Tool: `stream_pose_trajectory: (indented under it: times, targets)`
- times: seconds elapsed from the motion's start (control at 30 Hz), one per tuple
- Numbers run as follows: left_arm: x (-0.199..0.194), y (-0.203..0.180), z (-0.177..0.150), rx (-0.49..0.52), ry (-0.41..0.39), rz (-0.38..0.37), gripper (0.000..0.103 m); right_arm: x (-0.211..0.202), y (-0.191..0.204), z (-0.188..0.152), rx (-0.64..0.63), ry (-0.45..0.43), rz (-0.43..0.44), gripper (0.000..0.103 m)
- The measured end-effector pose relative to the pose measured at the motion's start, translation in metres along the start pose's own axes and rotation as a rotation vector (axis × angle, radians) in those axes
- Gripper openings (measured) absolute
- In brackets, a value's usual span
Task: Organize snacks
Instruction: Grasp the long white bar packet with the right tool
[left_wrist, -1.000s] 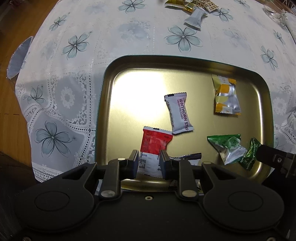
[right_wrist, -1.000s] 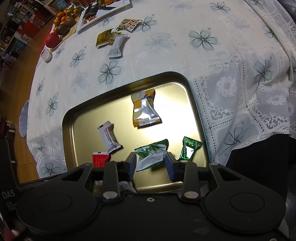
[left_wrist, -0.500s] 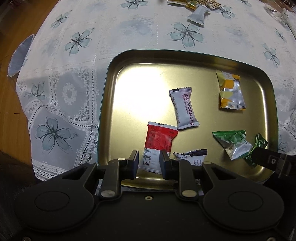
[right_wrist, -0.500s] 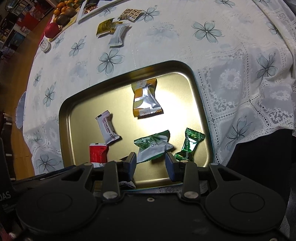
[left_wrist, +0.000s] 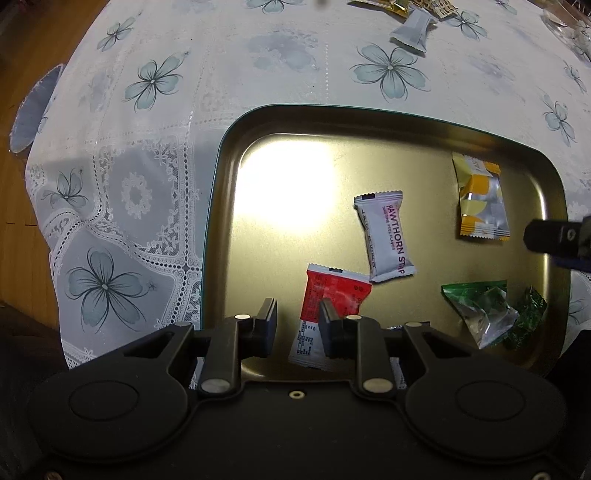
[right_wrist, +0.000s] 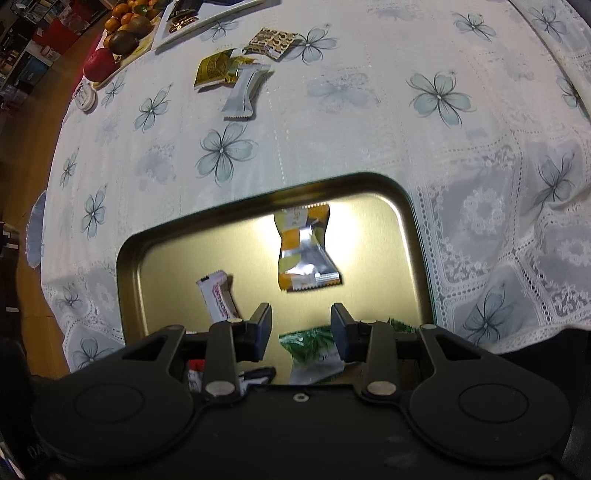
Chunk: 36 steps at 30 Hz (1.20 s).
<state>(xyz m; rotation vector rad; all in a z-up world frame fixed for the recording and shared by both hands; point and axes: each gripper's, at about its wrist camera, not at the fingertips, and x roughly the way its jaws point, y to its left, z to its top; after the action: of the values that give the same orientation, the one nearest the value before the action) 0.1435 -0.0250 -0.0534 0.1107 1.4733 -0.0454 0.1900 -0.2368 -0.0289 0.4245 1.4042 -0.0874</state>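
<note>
A gold metal tray (left_wrist: 221, 206) (right_wrist: 129, 266) holds several wrapped snacks: a red packet (left_wrist: 332, 295), a white hawthorn packet (left_wrist: 386, 240) (right_wrist: 218, 299), a yellow-and-silver packet (left_wrist: 480, 203) (right_wrist: 304, 254), a green-and-silver packet (left_wrist: 480, 310) (right_wrist: 314, 343) and a small dark green candy (left_wrist: 528, 314). My left gripper (left_wrist: 297, 323) is open and empty above the tray's near edge, beside the red packet. My right gripper (right_wrist: 301, 328) is open and empty over the tray, above the green-and-silver packet; one of its fingers (left_wrist: 554, 240) shows at the right in the left wrist view.
Loose snacks lie farther back on the floral tablecloth: a grey packet (right_wrist: 243, 92) (left_wrist: 412, 31), a gold packet (right_wrist: 214, 68) and a patterned packet (right_wrist: 273, 40). A fruit plate (right_wrist: 122, 33), a white tray (right_wrist: 207, 11) and a round tin (right_wrist: 85, 96) stand at the far left.
Both grippers have moved forward over the tray. The right gripper has moved past the green-and-silver packet toward the yellow one. The snacks in the tray have not moved.
</note>
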Motion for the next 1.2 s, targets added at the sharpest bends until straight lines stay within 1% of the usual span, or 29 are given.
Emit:
stream_pose_trajectory:
  times: [0.2,0.33,0.43,0.53,0.63,0.83,1.03,1.07,1.13,1.2]
  targets:
    - [0.003,0.002,0.016,0.006,0.005,-0.006,0.035,0.009,0.012,0.06,-0.022,-0.055,-0.058,0.038]
    - [0.0,0.005,0.032,0.003,-0.007,-0.011,0.035,0.024,0.019,0.101,0.001,-0.042,-0.052,0.038]
    - [-0.001,0.008,0.045,-0.008,-0.013,-0.019,0.035,0.039,0.031,0.127,-0.003,-0.053,-0.063,0.038]
    - [-0.001,0.011,0.055,-0.018,-0.015,-0.024,0.035,0.056,0.048,0.152,-0.017,-0.062,-0.062,0.042]
    - [0.001,0.016,0.062,-0.03,-0.012,-0.024,0.035,0.073,0.063,0.175,-0.013,-0.061,-0.038,0.044]
    - [0.003,0.027,0.071,-0.054,-0.007,-0.02,0.035,0.105,0.079,0.2,0.01,-0.073,-0.064,0.045]
    - [0.002,0.031,0.081,-0.057,-0.008,-0.015,0.035,0.125,0.087,0.207,0.015,-0.061,-0.094,0.043]
    - [0.002,0.03,0.082,-0.052,-0.009,-0.012,0.035,0.127,0.086,0.207,0.021,-0.055,-0.087,0.042]
    - [0.001,0.028,0.085,-0.043,-0.009,-0.013,0.035,0.127,0.083,0.204,0.024,-0.048,-0.092,0.025]
    - [0.001,0.025,0.087,-0.034,-0.003,-0.025,0.035,0.125,0.078,0.2,0.019,-0.038,-0.101,0.025]
